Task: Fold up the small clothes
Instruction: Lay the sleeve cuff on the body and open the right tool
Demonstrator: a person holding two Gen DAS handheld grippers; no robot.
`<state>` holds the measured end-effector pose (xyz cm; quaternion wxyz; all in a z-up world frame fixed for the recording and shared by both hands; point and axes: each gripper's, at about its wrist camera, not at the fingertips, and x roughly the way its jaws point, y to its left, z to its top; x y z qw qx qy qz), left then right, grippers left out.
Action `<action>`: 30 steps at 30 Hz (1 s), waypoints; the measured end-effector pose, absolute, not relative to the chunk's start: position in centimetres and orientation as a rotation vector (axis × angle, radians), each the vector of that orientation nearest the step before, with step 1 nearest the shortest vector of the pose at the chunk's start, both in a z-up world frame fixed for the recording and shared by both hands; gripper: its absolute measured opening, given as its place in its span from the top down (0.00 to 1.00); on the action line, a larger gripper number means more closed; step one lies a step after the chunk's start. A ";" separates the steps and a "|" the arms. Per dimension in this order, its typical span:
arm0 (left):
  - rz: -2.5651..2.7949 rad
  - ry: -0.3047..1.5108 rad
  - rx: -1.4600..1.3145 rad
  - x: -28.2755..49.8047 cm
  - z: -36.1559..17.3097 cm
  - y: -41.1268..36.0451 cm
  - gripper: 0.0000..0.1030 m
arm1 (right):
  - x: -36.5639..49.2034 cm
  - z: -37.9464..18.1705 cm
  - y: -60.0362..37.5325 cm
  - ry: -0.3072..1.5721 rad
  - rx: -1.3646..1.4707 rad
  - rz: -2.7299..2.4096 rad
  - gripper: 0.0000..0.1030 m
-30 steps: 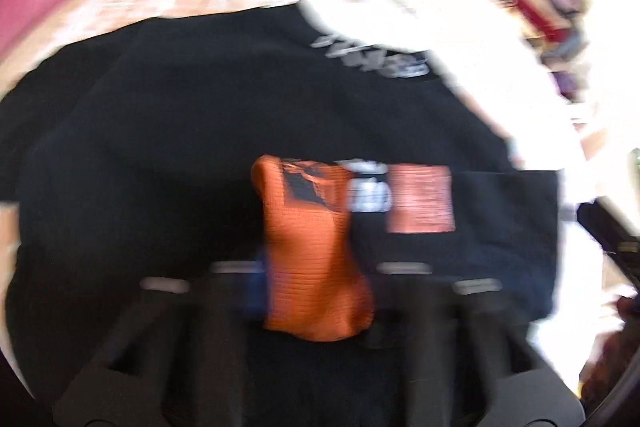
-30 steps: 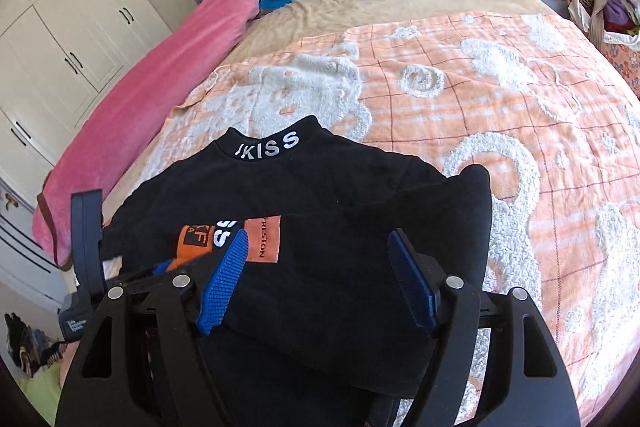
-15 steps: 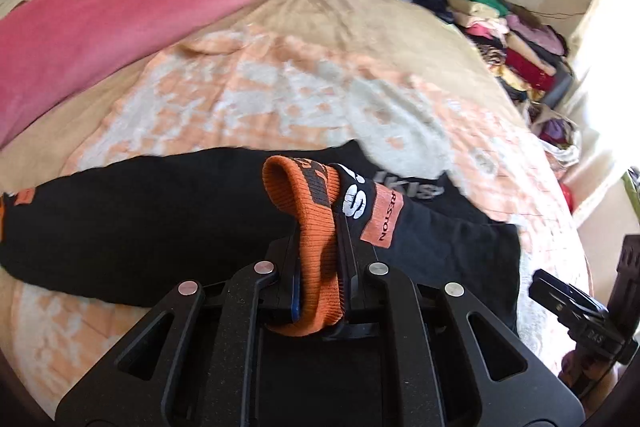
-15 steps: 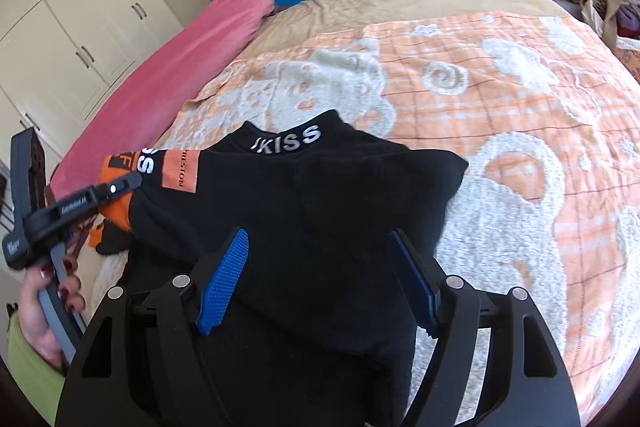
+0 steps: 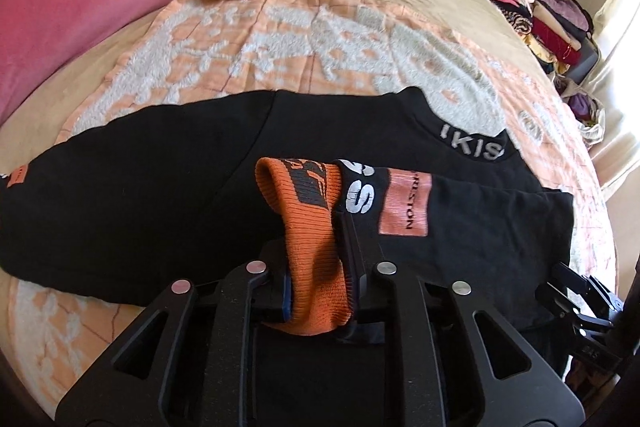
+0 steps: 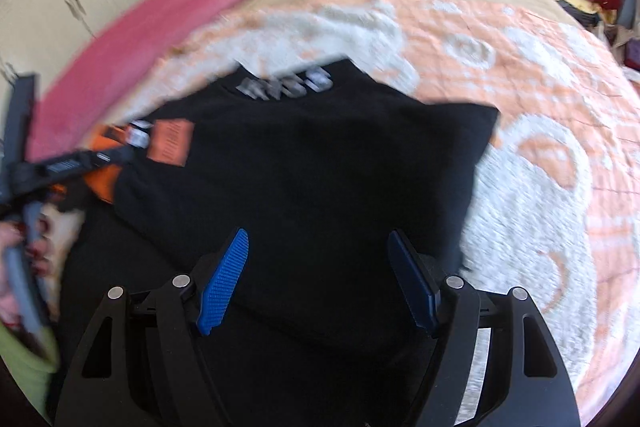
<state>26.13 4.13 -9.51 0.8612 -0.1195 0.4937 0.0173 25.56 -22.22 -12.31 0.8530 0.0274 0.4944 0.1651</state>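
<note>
The black top (image 5: 168, 195) lies flat on the bed (image 5: 360, 39). The left tongs (image 5: 318, 291) have just been easing open around the orange cuff (image 5: 308, 227), probably still pinched, laying the sleeve across the body. The right tongs (image 6: 320, 283) gape, empty, above the cloth. Next: let the cuff go and fold the other sleeve.

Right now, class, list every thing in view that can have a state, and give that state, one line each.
Black sweater: lying on the bed, partly folded.
Orange cuff: between the left gripper's fingers, which have just been opening.
Left gripper: nearly shut around the cuff.
Right gripper: open, holding nothing.
</note>
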 end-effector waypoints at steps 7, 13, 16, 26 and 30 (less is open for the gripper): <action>0.048 1.063 -0.238 26.6 -11.1 5.0 0.75 | 25.6 -13.1 -22.1 1.058 0.037 0.331 0.31; 0.046 1.024 -0.216 25.6 -9.7 5.4 0.70 | 25.7 -12.2 -22.8 1.059 0.113 0.354 0.31; 0.074 1.007 -0.198 24.7 -8.7 6.0 0.70 | 25.5 -11.3 -23.2 1.033 0.129 0.354 0.31; -0.009 0.986 -0.134 22.5 -7.0 2.5 0.72 | 25.6 -10.1 -23.5 0.974 0.133 0.381 0.31; -0.006 1.037 -0.090 22.7 -9.2 0.7 0.72 | 25.7 -10.9 -23.4 1.016 0.111 0.365 0.31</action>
